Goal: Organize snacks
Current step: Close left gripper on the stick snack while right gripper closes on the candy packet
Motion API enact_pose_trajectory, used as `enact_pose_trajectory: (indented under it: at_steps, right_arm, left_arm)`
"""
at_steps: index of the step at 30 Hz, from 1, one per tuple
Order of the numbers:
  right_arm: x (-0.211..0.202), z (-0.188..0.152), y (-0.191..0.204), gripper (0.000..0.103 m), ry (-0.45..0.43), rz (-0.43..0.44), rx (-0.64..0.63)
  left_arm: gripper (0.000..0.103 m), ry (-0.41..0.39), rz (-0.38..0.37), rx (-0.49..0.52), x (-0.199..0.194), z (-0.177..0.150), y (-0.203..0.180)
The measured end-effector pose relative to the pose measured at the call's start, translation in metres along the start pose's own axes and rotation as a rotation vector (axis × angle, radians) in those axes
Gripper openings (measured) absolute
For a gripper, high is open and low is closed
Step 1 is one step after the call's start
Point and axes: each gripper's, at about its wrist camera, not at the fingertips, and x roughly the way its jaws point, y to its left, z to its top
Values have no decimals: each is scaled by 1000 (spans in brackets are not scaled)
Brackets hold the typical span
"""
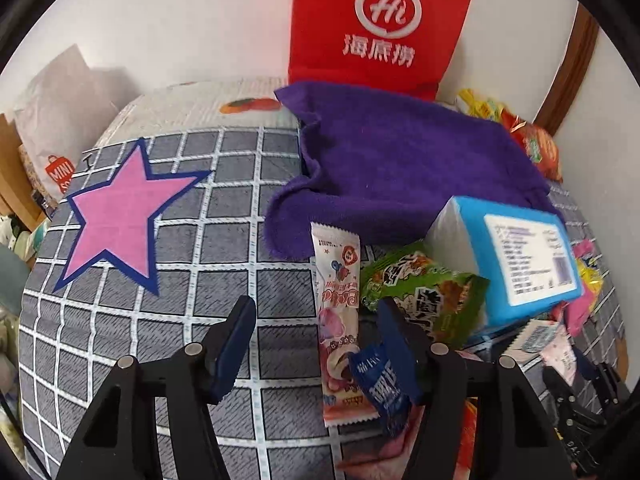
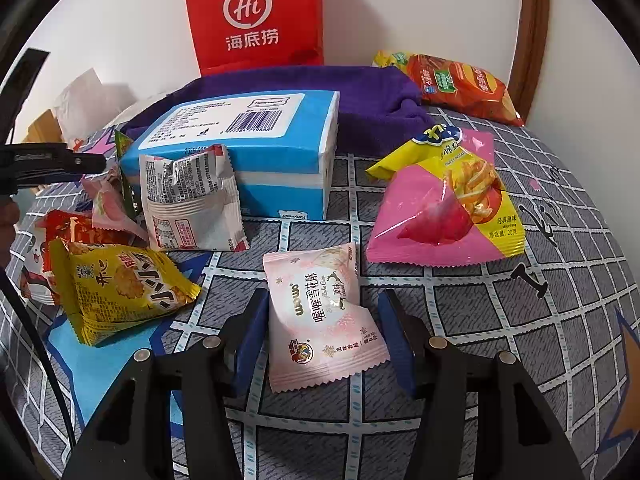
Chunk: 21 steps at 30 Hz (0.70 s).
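Right gripper (image 2: 320,332) brackets pink packet (image 2: 320,316) unclenched; left gripper (image 1: 316,340), lower centre, released, could snag blue wrapper (image 1: 380,384).

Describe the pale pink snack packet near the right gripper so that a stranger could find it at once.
Start at the tall red paper bag against the wall, then come forward past the blue-and-white tissue pack on the grey checked bedsheet. The pale pink snack packet lies between the right gripper's fingers; it alone carries brown lettering and snowflakes.
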Motion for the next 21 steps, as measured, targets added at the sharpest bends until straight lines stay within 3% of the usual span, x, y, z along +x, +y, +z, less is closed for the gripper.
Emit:
enact_pose_trajectory:
  at_steps: [7, 9, 10, 21]
  right_arm:
    - [2, 0, 1, 57, 0, -1, -6]
    - [2, 0, 1, 57, 0, -2, -6]
    - [2, 0, 1, 57, 0, -2, -6]
    - [2, 1, 2, 52, -5, 9, -1]
  left_arm:
    - [46, 51, -6, -2, 24, -2, -3]
    - [23, 46, 20, 11, 24, -2, -4]
    - [21, 49, 21, 17, 24, -2, -4]
    - [20, 5, 2, -49, -11, -10, 19]
